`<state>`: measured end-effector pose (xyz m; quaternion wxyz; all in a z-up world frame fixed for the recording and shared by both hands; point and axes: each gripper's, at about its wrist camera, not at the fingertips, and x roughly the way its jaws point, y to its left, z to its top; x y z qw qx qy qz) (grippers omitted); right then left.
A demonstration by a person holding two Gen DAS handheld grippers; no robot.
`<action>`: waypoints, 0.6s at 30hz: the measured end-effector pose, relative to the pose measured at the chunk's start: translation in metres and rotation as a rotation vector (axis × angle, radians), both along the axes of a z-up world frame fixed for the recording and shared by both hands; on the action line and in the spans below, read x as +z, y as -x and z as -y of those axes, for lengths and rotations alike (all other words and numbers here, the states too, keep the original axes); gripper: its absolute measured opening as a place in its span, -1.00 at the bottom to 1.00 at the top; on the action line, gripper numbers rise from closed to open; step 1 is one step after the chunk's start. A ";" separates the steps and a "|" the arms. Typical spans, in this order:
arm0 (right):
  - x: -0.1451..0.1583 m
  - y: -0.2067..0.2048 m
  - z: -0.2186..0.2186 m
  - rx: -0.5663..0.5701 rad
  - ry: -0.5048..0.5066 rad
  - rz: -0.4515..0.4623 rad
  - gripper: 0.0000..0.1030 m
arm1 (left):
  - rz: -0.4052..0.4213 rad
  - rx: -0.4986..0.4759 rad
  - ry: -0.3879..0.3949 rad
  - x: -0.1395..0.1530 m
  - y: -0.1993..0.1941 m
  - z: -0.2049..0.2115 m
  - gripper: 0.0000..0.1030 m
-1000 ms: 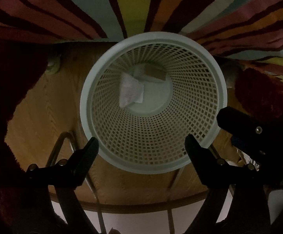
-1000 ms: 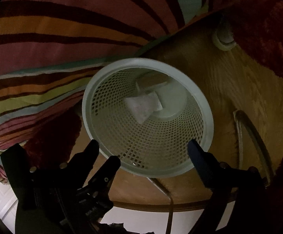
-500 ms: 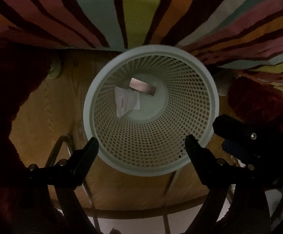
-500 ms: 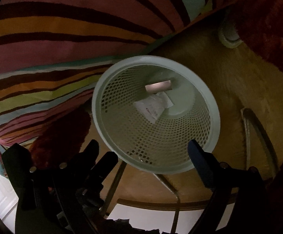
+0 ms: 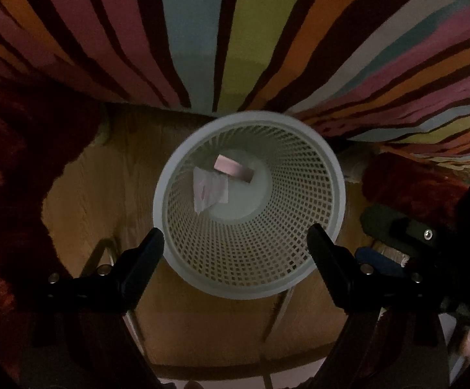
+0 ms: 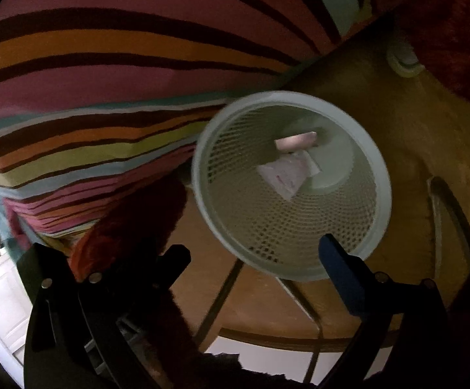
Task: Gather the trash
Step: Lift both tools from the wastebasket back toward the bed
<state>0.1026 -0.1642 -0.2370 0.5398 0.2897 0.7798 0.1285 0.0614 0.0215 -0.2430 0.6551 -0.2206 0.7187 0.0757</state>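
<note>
Both tools hang empty with fingers spread wide — the left gripper (image 5: 235,243) sits straight above the mesh wastebasket (image 5: 319,227), the right gripper (image 6: 254,253) off to its near-left side, so the left is the nearer. Dead ahead of the left gripper, down on the basket's floor, lie two pieces of trash — one crumpled white paper (image 5: 209,191) and one flat pinkish strip (image 5: 233,168), its long axis crosswise to the fingers. One basket stands on the wooden surface (image 5: 82,194), beside one striped cloth (image 5: 202,32).

Looks like a home: wood floor (image 5: 202,317), striped rug (image 5: 202,48) just beyond a mesh wastebasket (image 5: 299,269), shaggy red rugs (image 5: 5,194) flanking it.
</note>
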 end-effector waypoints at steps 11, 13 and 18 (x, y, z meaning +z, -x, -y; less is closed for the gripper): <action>0.050 -0.007 -0.004 0.030 0.020 0.304 0.85 | 0.200 0.019 -0.086 0.048 0.002 -0.011 0.70; 0.067 -0.007 -0.005 0.046 0.037 0.400 0.85 | 0.261 0.023 -0.104 0.061 0.002 -0.013 0.70; 0.124 -0.002 -0.009 0.058 0.105 0.750 0.85 | 0.424 0.019 -0.186 0.098 0.004 -0.014 0.70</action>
